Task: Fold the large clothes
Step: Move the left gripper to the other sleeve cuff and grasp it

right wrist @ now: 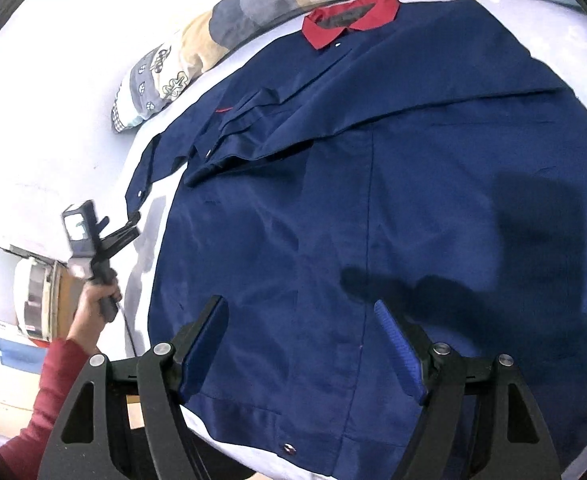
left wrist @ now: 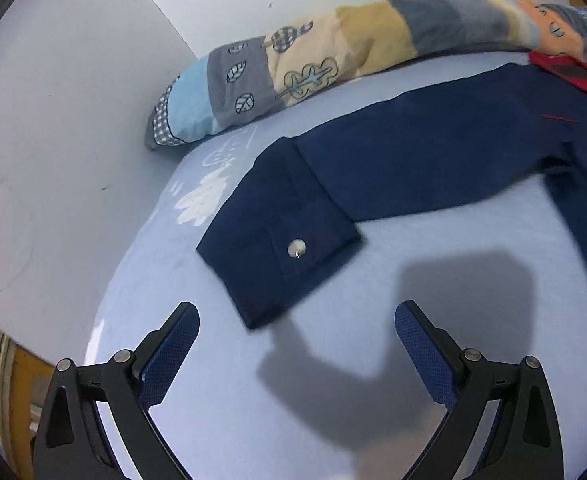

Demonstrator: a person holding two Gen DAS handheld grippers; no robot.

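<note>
Blue-padded fingers of the left hand-held gripper (left wrist: pixel 297 336) frame the bottom of the left wrist view, spread wide with nothing between them, hovering over the pale blue bed sheet (left wrist: pixel 433 392) just short of the sleeve cuff (left wrist: pixel 281 240) at frame centre. That sleeve runs up and right to the body of the navy work shirt (left wrist: pixel 433 148), whose red collar (left wrist: pixel 561 72) sits at the upper right beside a patchwork pillow (left wrist: pixel 313 60).

In the right wrist view, a hand (right wrist: pixel 89 312) at lower left holds the other tool; the shirt fills the middle, front side up. One sleeve appears already folded across the chest (its line runs diagonally from centre to upper right). The right hand-held gripper (right wrist: pixel 301 324) is also wide open and empty above the hem.

I judge the folding barely begun: the left sleeve still lies outstretched, and the body folds remain.
</note>
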